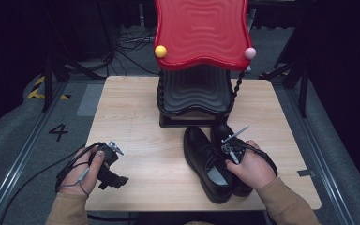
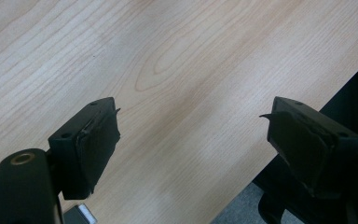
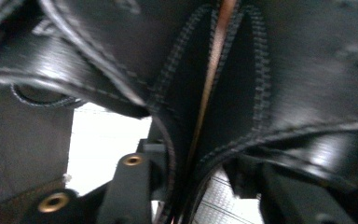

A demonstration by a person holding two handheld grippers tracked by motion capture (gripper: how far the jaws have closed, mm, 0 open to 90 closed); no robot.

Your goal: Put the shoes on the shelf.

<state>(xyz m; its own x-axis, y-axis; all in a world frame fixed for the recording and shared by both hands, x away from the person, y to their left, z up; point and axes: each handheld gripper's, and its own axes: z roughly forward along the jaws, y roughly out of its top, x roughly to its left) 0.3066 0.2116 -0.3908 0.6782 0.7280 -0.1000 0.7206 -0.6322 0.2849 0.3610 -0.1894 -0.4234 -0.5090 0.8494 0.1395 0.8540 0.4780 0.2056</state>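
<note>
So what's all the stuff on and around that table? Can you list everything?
shoes: two, black leather, side by side at the table's near right
shoe rack: one, black wavy shelf under a red wavy top, at the table's far middle
knobs: two, yellow and pink, on the red top's front corners
table: one, light wood
left gripper: one, black, jaws wide apart over bare wood
right gripper: one, black, a jaw down inside each shoe, the shoes' inner walls between them
hands: two, left, right
</note>
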